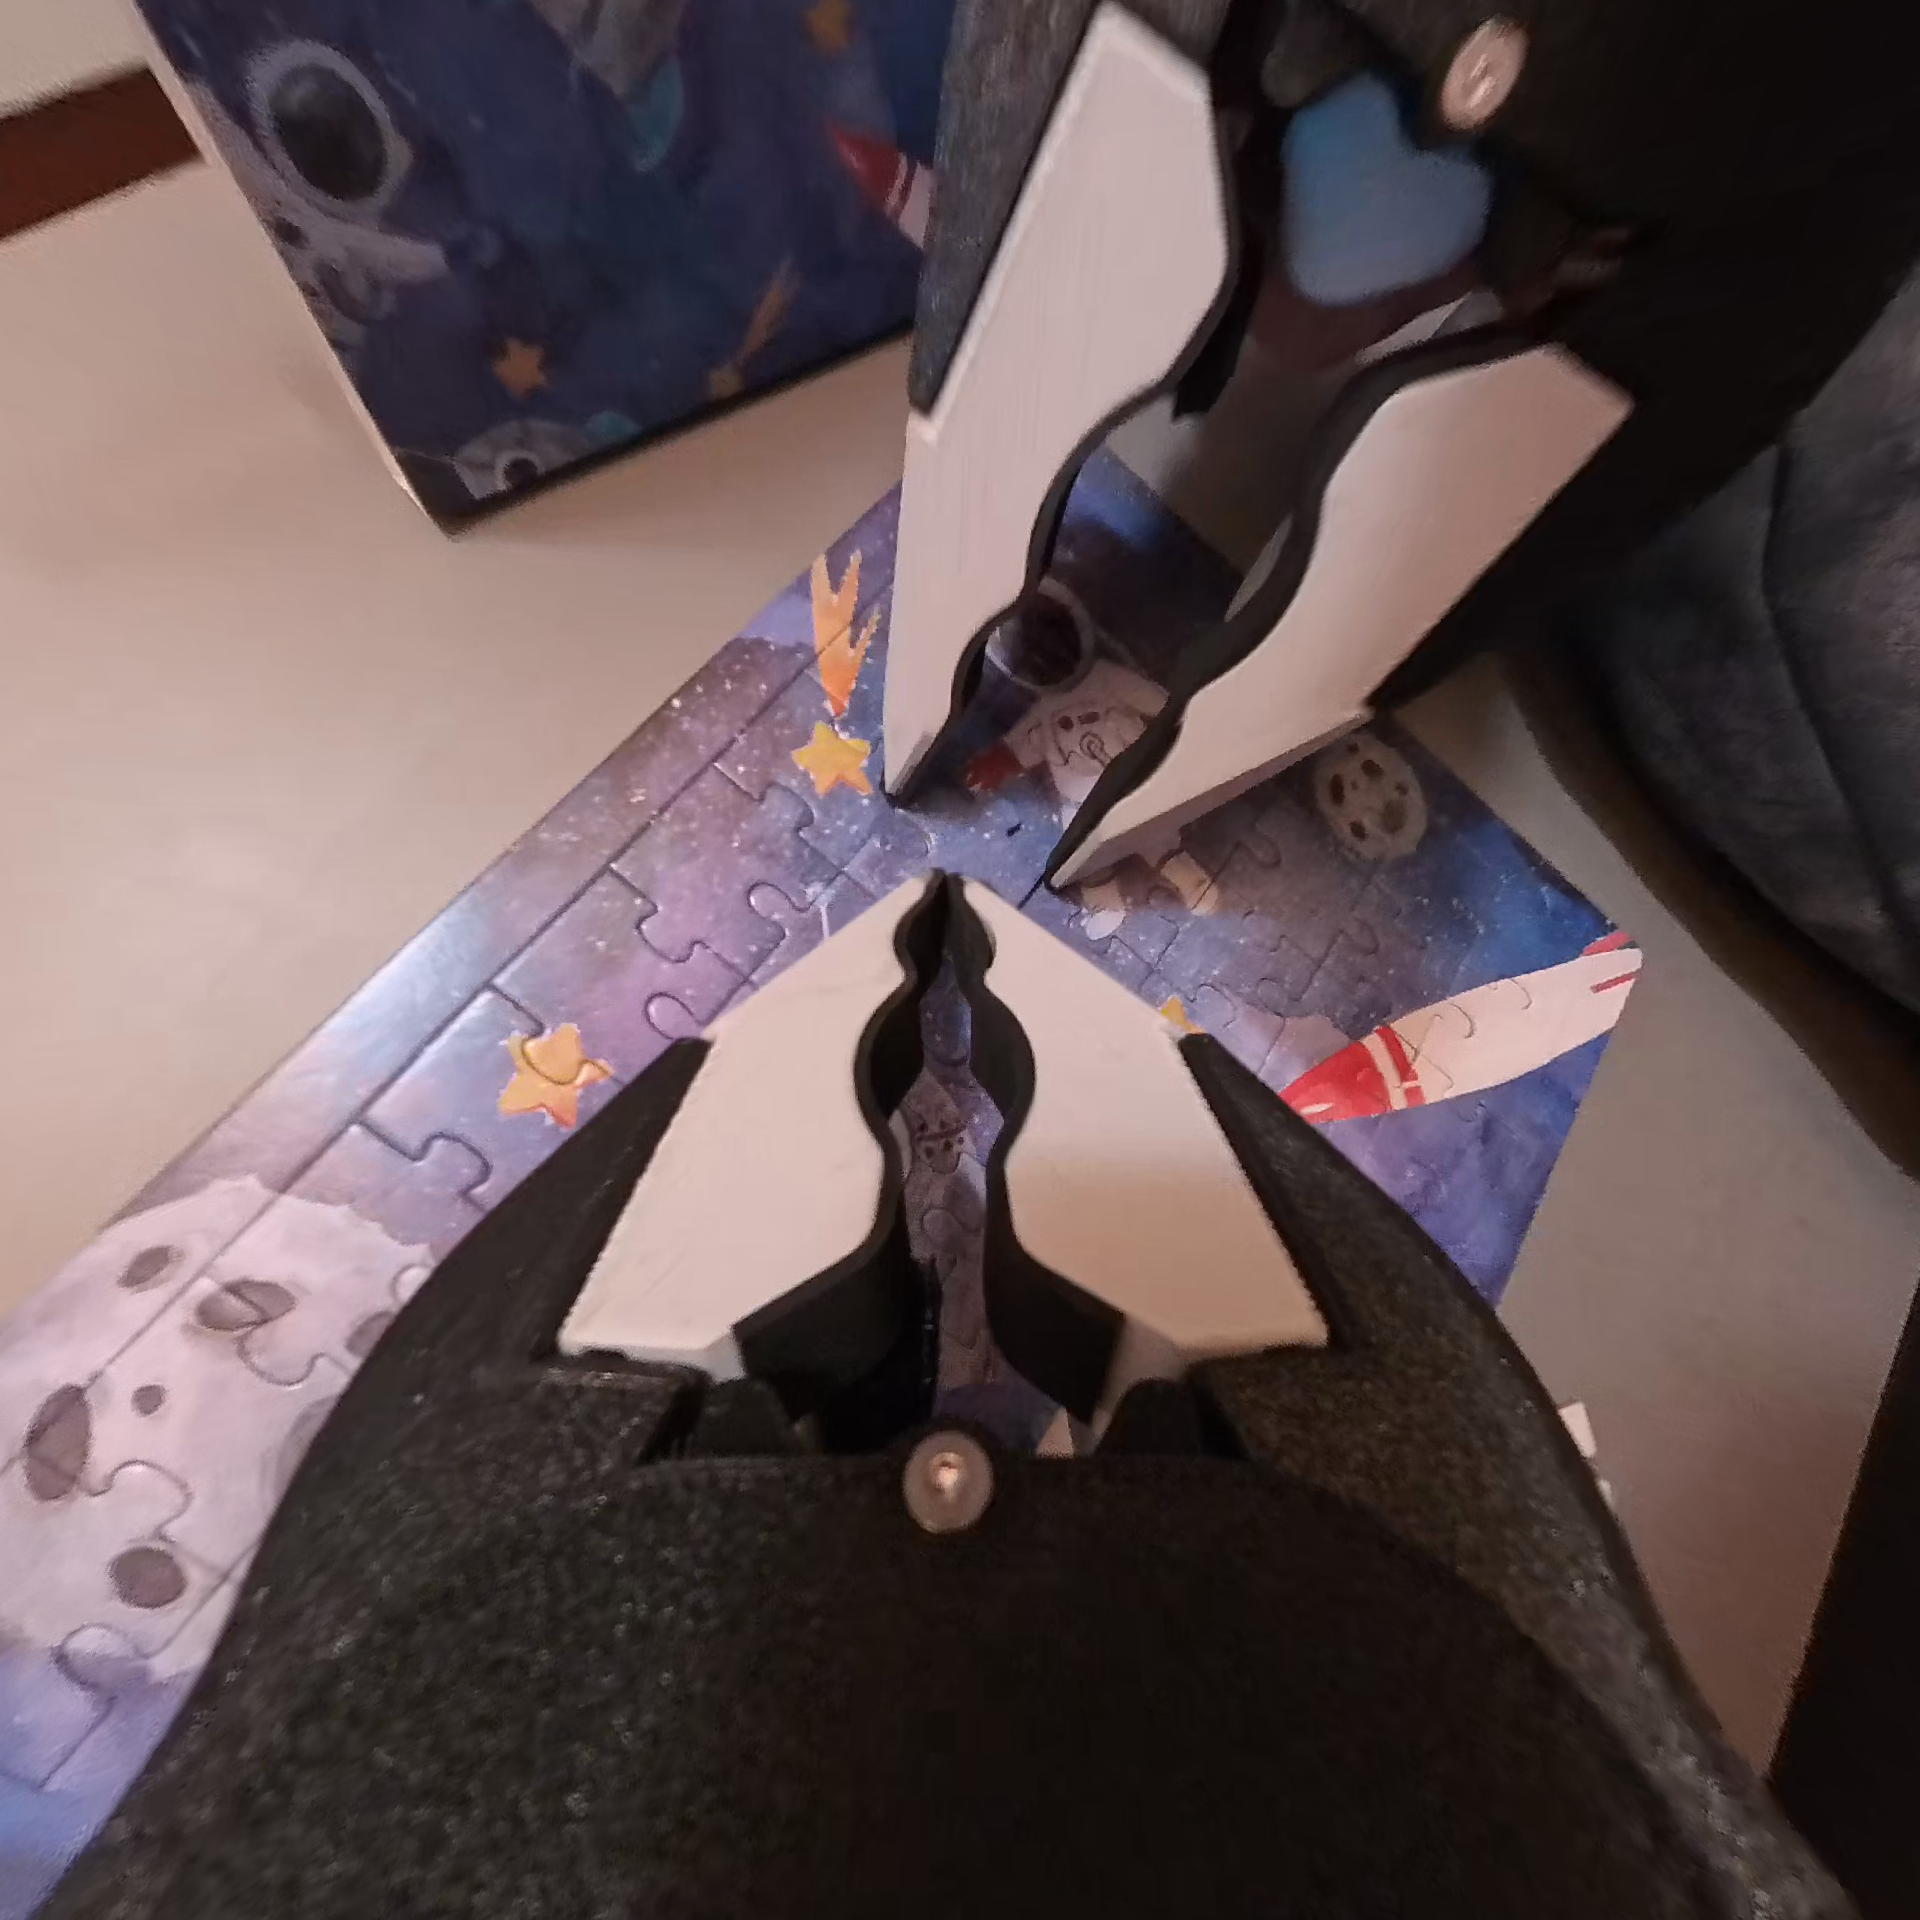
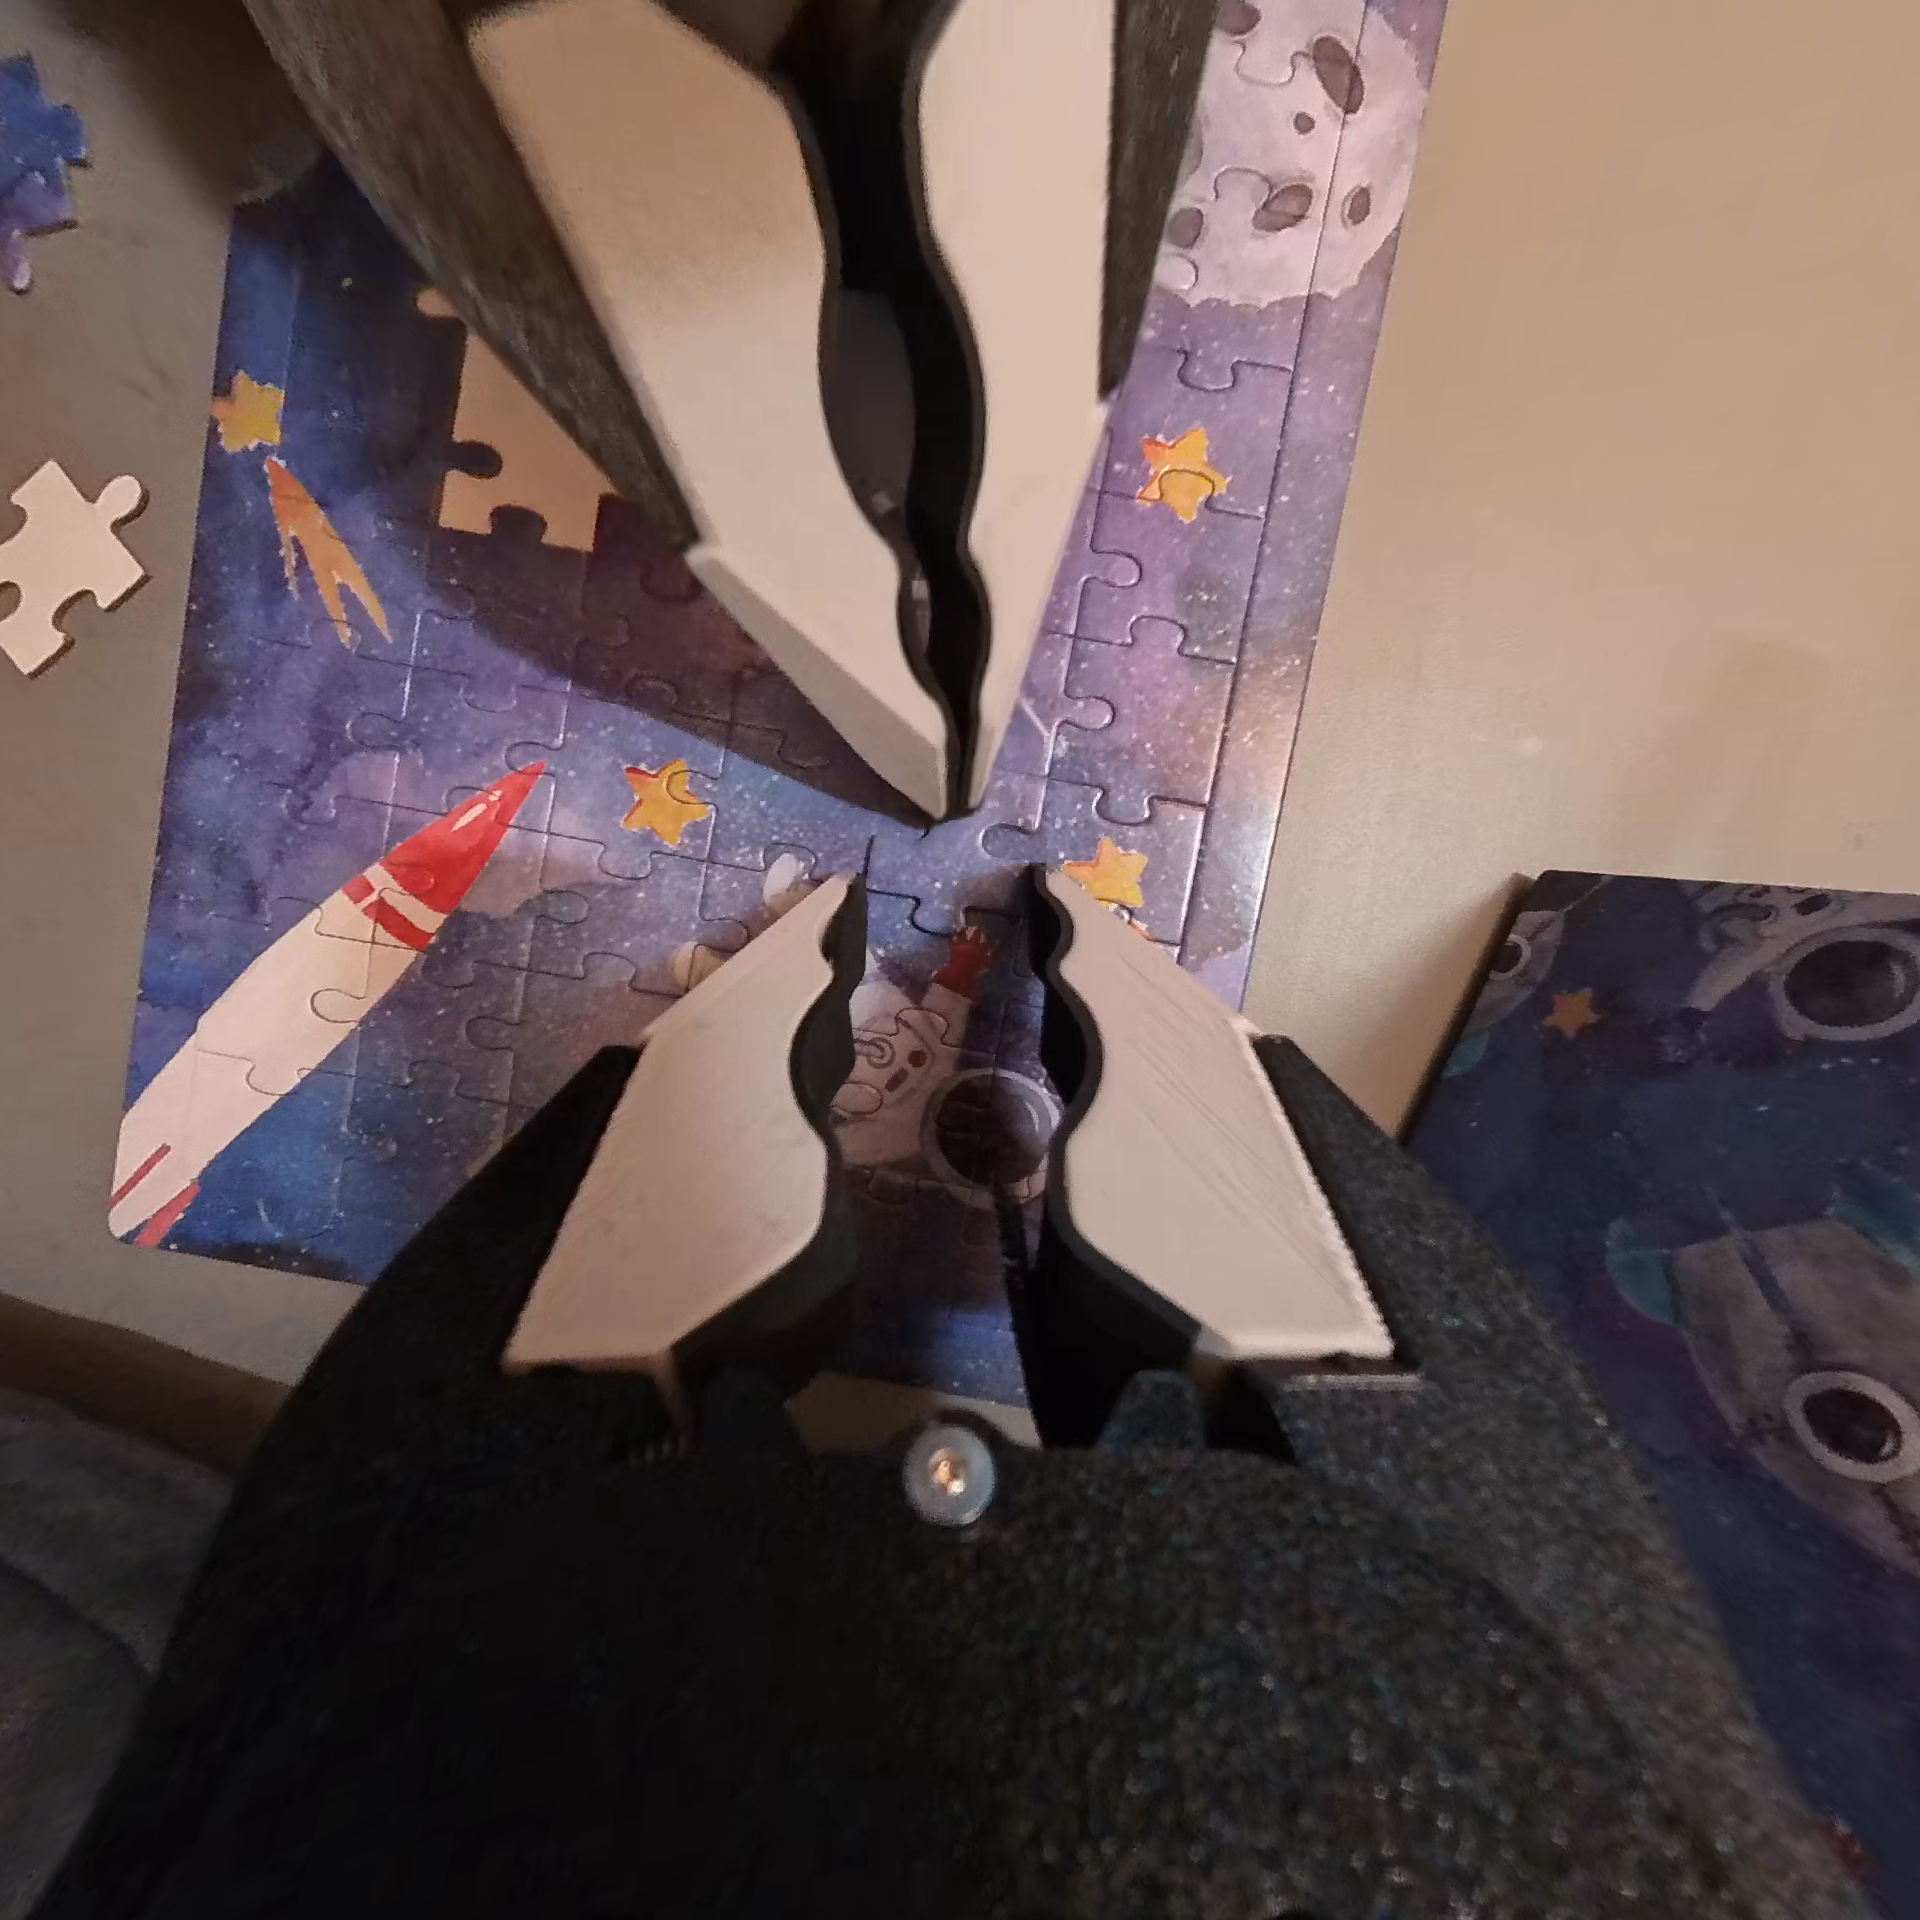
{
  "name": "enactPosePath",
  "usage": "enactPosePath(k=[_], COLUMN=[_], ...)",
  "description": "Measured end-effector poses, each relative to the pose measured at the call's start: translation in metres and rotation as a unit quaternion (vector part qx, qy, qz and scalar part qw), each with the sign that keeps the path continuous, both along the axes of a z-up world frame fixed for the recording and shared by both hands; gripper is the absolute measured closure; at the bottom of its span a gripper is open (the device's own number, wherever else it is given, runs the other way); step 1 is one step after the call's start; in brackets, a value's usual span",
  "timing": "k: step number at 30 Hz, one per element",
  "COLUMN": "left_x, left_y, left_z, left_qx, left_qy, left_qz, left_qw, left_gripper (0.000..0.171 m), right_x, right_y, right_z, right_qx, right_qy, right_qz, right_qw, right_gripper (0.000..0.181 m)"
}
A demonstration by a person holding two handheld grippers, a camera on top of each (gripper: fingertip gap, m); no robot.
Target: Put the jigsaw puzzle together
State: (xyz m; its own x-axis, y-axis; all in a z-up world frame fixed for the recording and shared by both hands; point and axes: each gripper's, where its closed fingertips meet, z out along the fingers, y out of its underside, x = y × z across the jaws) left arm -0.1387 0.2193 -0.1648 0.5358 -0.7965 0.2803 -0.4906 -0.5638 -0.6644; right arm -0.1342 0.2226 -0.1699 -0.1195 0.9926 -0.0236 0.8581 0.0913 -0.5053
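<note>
Two grippers: left gripper (image 1: 943, 883), right gripper (image 2: 945, 883) | one puzzle (image 2: 499, 665) | two loose pieces (image 2: 68, 566)

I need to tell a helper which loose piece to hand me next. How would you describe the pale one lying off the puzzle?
Start at the assembled space puzzle on the beige table and look past the edge nearest its orange comet. There lies a single loose piece, clear of the puzzle. It lies blank side up, plain cream, unlike the blue-purple loose pieces farther along that edge.
</note>
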Motion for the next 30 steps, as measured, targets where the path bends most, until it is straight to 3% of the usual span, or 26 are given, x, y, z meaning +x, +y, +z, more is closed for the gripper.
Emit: enactPosePath(k=[4,7,9,13,24,25,27,30], left_x=[0.001,0.001,0.001,0.001,-0.006,-0.009,-0.030,-0.096], left_y=[0.000,0.000,0.000,0.000,0.006,0.006,0.020,0.029], left_z=[-0.003,-0.003,-0.003,-0.003,-0.002,0.001,0.041,0.090], left_qx=[0.000,-0.004,-0.004,-0.005,0.003,-0.002,0.032,0.067], left_qy=[0.002,-0.005,-0.008,-0.010,0.002,-0.002,-0.058,-0.104], left_qz=[0.006,0.008,0.006,0.006,0.018,0.016,0.048,0.119], left_qw=[1.000,1.000,1.000,1.000,1.000,1.000,0.997,0.985], left_gripper=[0.171,0.171,0.171,0.171,0.171,0.171,0.171,0.171], right_x=[0.004,0.005,0.003,-0.004,0.000,0.001,0.003,0.019], right_y=[0.009,-0.003,-0.001,-0.004,-0.007,-0.007,-0.002,-0.001], right_z=[0.010,0.025,0.019,-0.001,0.008,0.020,0.053,0.082], right_qx=[0.019,-0.025,0.003,0.000,-0.011,-0.013,-0.008,0.020], right_qy=[0.020,0.070,0.071,0.057,0.062,0.078,0.115,0.095], right_qz=[-0.033,-0.055,-0.067,-0.065,-0.056,-0.059,-0.077,-0.111], right_qw=[0.999,0.996,0.995,0.996,0.996,0.995,0.990,0.989], right_gripper=[0.149,0.174,0.181,0.181,0.181,0.181,0.181,0.181])
